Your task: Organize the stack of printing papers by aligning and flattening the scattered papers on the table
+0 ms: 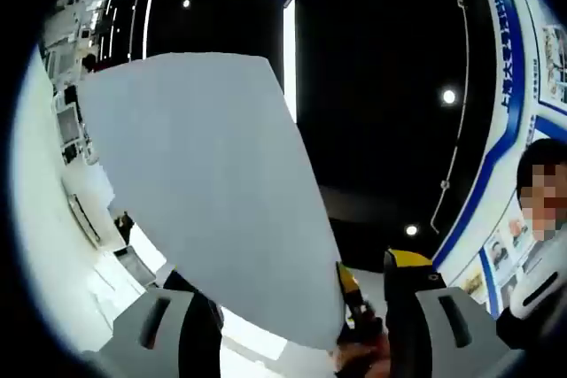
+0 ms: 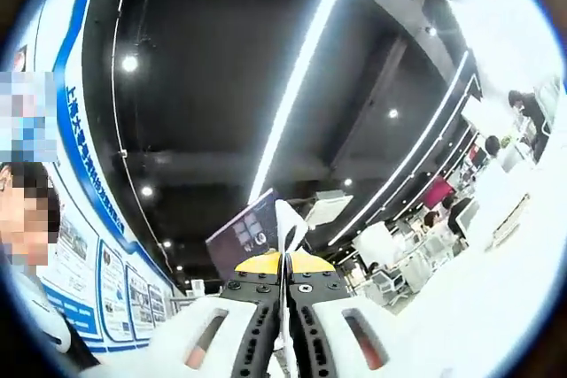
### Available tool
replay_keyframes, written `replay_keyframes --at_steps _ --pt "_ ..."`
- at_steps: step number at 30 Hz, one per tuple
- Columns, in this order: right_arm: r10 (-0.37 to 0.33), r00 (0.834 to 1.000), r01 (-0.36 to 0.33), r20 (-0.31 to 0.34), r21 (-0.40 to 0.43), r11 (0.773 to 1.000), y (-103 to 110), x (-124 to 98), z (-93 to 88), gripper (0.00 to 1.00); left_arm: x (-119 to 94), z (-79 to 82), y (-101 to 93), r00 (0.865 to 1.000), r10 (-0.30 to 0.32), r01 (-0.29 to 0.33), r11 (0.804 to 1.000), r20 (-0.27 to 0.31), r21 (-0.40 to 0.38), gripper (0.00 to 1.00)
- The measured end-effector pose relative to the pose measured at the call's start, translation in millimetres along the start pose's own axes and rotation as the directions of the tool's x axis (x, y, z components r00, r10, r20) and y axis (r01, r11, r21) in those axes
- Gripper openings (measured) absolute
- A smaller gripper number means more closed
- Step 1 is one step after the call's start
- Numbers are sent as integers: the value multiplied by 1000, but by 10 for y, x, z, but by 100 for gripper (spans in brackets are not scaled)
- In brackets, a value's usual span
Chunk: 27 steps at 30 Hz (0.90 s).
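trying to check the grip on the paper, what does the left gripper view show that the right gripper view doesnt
Left gripper view: the paper's broad flat face, raised toward the ceiling, with the right claw pinching its lower corner.

Right gripper view: the paper edge-on as a thin white sliver clamped between the right claw's closed jaws, with desks and people at right.

Both: the paper, the dark ceiling with lights, the blue-and-white wall posters.

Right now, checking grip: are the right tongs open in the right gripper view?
No, the right tongs are shut on thin white paper sheets.

Both grippers point upward, right gripper [image 2: 285, 285] jaws pressed together.
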State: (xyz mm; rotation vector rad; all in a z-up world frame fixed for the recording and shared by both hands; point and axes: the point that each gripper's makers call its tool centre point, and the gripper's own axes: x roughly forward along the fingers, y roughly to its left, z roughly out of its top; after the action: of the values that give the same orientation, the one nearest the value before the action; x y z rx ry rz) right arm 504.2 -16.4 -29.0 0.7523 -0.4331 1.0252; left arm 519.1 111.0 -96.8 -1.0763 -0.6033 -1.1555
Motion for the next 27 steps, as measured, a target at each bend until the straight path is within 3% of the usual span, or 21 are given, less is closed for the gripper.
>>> replay_keyframes --at_steps 4,9,12,16,19,22,25,27 --pt "-19 996 17 82 24 1000 -51 -32 -33 0 12 83 39 1000 13 -14 999 29 39 62" --pt "-45 994 39 98 58 998 -106 -47 -133 0 25 144 126 997 67 -71 991 38 114 42" --pt "-50 992 43 116 62 997 -120 -63 -145 0 27 198 102 996 63 -69 990 57 124 30" --pt "-49 990 41 135 64 997 -116 -70 -195 0 -3 348 184 986 118 -134 980 116 147 23" --pt "-47 990 38 133 71 997 -103 -81 -298 0 -22 439 207 981 122 -141 983 151 120 21" --pt "-49 990 39 131 79 996 -111 -89 -377 0 -17 442 216 981 124 -141 984 147 110 18" --pt "-48 990 38 129 80 996 -116 -94 -416 0 -5 437 169 985 100 -122 980 137 157 6" --pt "-42 991 33 126 76 997 -126 -104 -430 0 5 458 158 986 95 -119 977 141 177 6"
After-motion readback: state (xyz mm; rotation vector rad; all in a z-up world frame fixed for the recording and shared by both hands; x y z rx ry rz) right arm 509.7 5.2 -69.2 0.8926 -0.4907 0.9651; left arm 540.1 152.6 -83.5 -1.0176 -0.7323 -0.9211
